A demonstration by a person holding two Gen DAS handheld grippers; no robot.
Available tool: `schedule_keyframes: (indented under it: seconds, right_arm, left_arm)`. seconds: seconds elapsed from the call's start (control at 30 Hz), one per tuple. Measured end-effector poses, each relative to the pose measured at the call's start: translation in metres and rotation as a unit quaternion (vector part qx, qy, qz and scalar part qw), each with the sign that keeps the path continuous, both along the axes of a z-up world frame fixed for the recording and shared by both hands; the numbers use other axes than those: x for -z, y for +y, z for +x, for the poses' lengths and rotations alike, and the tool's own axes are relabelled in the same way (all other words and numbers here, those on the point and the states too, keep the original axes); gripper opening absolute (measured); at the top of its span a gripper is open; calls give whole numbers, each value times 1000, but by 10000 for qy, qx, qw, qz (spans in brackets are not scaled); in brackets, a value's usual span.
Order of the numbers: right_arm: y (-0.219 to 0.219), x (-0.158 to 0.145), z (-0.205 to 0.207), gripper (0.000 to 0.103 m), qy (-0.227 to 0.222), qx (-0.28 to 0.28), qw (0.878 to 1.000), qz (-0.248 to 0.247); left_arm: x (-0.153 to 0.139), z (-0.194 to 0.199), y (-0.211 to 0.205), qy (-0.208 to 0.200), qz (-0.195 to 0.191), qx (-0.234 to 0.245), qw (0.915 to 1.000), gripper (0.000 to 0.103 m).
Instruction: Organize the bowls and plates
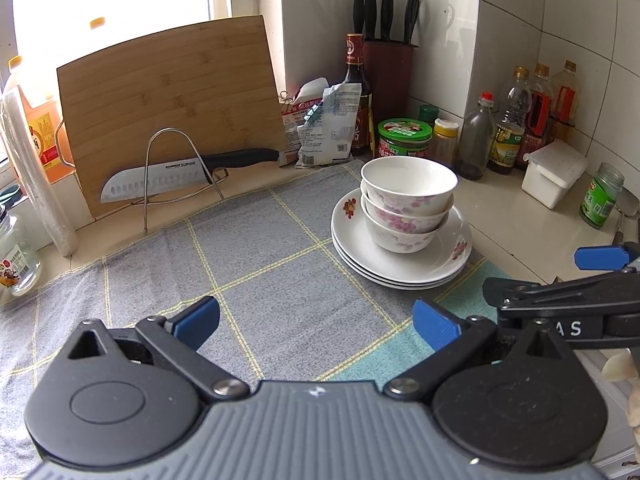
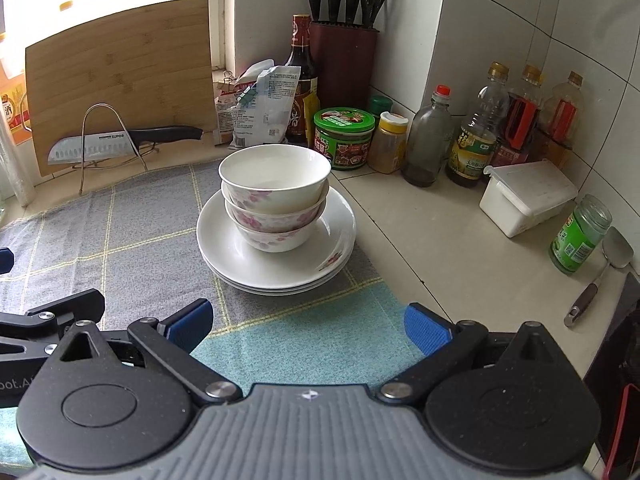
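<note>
**Bowls stacked on plates, both claws empty**

At nine o'clock on the counter a bamboo cutting board [image 1: 168, 108] leans against the window ledge, with a knife [image 1: 188, 172] resting on a wire rack [image 1: 176, 176] in front of it. The left gripper [image 1: 316, 322] hovers over the checked cloth [image 1: 256, 264], its blue pads spread wide and holding nothing. At one o'clock from it stand three nested bowls [image 1: 408, 200] on a stack of three plates [image 1: 400, 268], which sits at the cloth's right edge. The right gripper [image 2: 308, 322] is released too, jaws apart and empty, with the stack at twelve o'clock just ahead of it. Behind the dishes stand a dark sauce bottle [image 2: 301, 80] and a knife block [image 2: 344, 64]; at two o'clock, condiment bottles [image 2: 476, 140] line the tiled wall, beside a white lidded box [image 2: 528, 196].
</note>
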State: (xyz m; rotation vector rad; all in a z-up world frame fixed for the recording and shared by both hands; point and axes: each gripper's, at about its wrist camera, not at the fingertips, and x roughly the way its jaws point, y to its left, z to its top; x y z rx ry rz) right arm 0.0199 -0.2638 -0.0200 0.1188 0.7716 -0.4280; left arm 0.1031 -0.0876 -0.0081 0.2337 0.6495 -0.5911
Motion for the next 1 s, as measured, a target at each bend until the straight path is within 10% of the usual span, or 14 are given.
schedule_keyframes:
  seconds: [1.0]
  right_arm:
    - [0,-4,-1,103,66,116,9999,-58]
  left_arm:
    - [-4,-3,0,-42,27,-9,10000,102]
